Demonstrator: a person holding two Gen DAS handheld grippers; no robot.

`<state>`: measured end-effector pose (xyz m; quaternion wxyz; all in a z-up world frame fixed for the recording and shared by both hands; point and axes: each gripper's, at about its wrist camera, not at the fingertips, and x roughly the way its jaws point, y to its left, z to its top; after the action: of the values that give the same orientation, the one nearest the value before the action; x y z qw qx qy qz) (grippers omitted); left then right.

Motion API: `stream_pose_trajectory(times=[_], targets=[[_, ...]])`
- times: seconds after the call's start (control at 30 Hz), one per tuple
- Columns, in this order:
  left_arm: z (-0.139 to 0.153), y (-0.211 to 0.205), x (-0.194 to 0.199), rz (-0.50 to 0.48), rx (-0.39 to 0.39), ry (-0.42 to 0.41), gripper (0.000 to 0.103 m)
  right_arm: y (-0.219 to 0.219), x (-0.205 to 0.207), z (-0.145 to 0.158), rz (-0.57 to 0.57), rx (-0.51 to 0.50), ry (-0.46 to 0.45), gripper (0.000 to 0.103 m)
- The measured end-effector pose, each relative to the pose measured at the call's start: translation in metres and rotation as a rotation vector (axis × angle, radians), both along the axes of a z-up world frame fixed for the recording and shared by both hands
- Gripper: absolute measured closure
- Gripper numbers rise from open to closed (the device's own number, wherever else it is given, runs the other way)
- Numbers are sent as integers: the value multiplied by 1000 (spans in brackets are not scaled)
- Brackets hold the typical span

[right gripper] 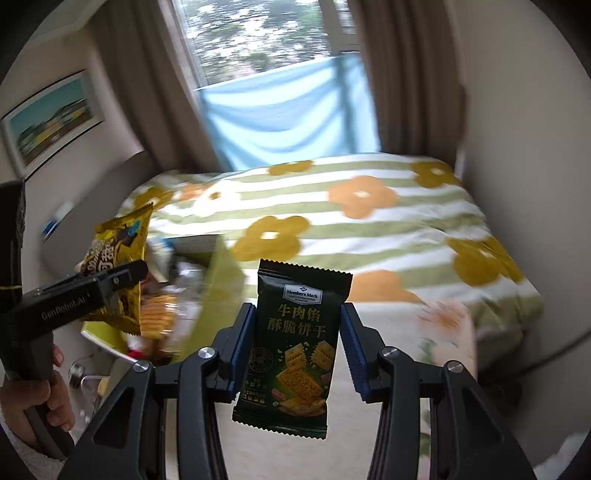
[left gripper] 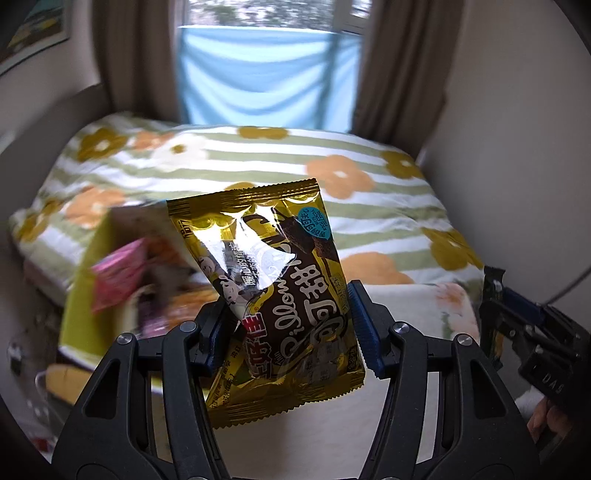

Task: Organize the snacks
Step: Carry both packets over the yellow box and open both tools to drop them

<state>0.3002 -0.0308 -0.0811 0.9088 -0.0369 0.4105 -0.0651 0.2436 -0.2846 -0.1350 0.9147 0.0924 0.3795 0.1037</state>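
the left gripper (left gripper: 291, 325) has its jaws pinching a gold snack bag (left gripper: 273, 295) by its two sides. the bag is shiny, with brown chocolate pictures and a small blue badge near the top. it is up in the air, tilted a bit, with its lower end hanging down between the black arms of the gripper.

the right gripper (right gripper: 297, 347) has its jaws pinching a dark green cracker packet (right gripper: 295, 347) by its sides. the packet stands almost upright in the air and shows yellow words and square crackers on the front.

in the right wrist view the left gripper shows at the left edge with the gold bag in it, and a hand (right gripper: 44, 395) holds its black handle. in the left wrist view the right gripper shows at the right edge with the dark packet seen from the side.

below the gold bag is a yellow-green box (left gripper: 79, 306), open on top, with more snacks (left gripper: 122, 277) inside: a pink packet and some orange ones. they are blurred.

behind it all is a bed (right gripper: 369, 229) with a green and white striped blanket with orange and yellow flowers. past the far edge of the bed hang brown curtains (right gripper: 399, 74), a blue cloth (right gripper: 295, 114) and a window (right gripper: 255, 33). a framed picture (right gripper: 51, 118) hangs on the left wall.
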Motion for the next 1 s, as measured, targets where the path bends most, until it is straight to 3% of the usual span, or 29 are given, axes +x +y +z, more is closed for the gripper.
stream_pose_trajectory(times=[0.23, 0.57, 0.63, 0.73, 1.0], targets=[[-20, 100, 0, 101, -3, 62, 49, 81, 26, 4, 143, 44, -4, 61], [-67, 154, 35, 6, -23, 146, 48, 176, 60, -15, 183, 59, 55, 61], [-71, 153, 40, -36, -11, 159, 41, 187, 65, -18, 172, 55, 62, 61], [-74, 153, 45, -80, 34, 157, 1, 194, 71, -23, 137, 55, 78, 61], [-83, 169, 35, -137, 99, 162, 0, 195, 76, -43, 67, 27, 160, 61]])
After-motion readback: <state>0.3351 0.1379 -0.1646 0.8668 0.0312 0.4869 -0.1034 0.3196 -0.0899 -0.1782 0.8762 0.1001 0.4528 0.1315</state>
